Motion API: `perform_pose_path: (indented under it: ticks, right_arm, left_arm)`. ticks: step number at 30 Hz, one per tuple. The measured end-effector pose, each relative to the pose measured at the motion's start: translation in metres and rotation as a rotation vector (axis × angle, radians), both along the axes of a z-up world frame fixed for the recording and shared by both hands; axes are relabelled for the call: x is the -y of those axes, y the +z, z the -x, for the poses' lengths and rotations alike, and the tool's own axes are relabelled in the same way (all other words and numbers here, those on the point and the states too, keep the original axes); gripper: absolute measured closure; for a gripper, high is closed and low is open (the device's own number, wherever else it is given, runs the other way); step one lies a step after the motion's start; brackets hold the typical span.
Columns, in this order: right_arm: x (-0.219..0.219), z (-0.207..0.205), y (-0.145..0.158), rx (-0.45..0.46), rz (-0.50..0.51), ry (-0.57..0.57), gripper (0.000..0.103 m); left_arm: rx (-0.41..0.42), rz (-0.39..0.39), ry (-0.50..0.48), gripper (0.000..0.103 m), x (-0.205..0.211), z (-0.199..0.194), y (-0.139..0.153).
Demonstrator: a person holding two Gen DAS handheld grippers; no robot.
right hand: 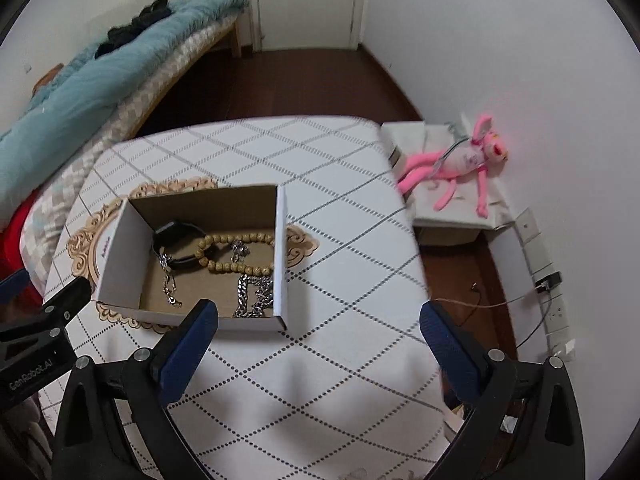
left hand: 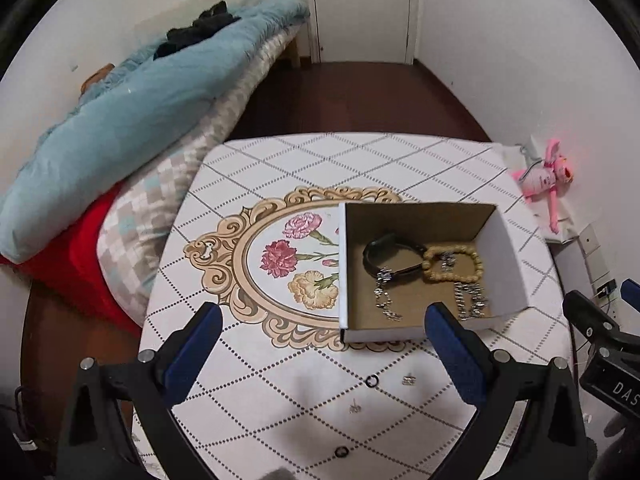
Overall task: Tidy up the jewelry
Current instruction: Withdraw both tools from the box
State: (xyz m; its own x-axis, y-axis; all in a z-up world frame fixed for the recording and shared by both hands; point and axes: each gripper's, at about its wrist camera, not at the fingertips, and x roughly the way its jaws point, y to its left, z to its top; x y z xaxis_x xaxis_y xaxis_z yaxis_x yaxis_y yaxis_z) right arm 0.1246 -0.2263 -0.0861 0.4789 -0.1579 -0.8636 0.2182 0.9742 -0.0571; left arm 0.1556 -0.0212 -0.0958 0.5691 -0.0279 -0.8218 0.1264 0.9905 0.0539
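An open cardboard box (left hand: 508, 248) (right hand: 120, 236) stands on the table. Inside lie a black bracelet (left hand: 384, 248) (right hand: 176, 232), a beige bead bracelet (left hand: 452, 264) (right hand: 236, 256), a thin silver chain (left hand: 384, 296) (right hand: 170, 284) and a thick silver chain (left hand: 472, 300) (right hand: 252, 296). On the cloth in front of the box lie a black ring (left hand: 371, 381), a small silver earring (left hand: 408, 380), another small silver piece (left hand: 354, 408) and a second black ring (left hand: 340, 451). My left gripper (left hand: 324, 316) is open and empty above these pieces. My right gripper (right hand: 320, 316) is open and empty, right of the box.
The table (left hand: 280, 168) has a white diamond-pattern cloth with a floral oval print (left hand: 288, 256). A bed with a blue quilt (left hand: 132, 112) lies to the left. A pink plush toy (right hand: 460, 168) lies on a white box by the right wall, with a power strip (right hand: 556, 320) below.
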Motion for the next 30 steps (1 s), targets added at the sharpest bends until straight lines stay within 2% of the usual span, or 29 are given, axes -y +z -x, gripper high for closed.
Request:
perform_pose_path:
  ticks: [10,17,20,25,30]
  right_arm:
    - [0.003,0.047,0.065,0.136,0.017,-0.021,0.001]
    - [0.002,0.07,0.09,0.181,-0.005,-0.024,0.001]
    - [-0.001,0.075,0.093,0.182,-0.023,-0.021,0.001]
    - [0.002,0.074,0.077,0.141,-0.051,-0.019,0.001]
    - [0.002,0.061,0.022,0.026,-0.182,0.024,0.001]
  left_arm:
    - [0.092,0.047,-0.036,0.0,0.005,0.039,0.052]
    - [0.103,0.037,-0.026,0.0,0.009,0.055,0.067]
    - [0.101,0.0,0.006,0.0,0.01,0.057,0.062]
    - [0.033,0.035,0.046,0.0,-0.003,0.048,0.032]
    - [-0.108,0.002,0.096,0.0,-0.031,0.033,-0.025]
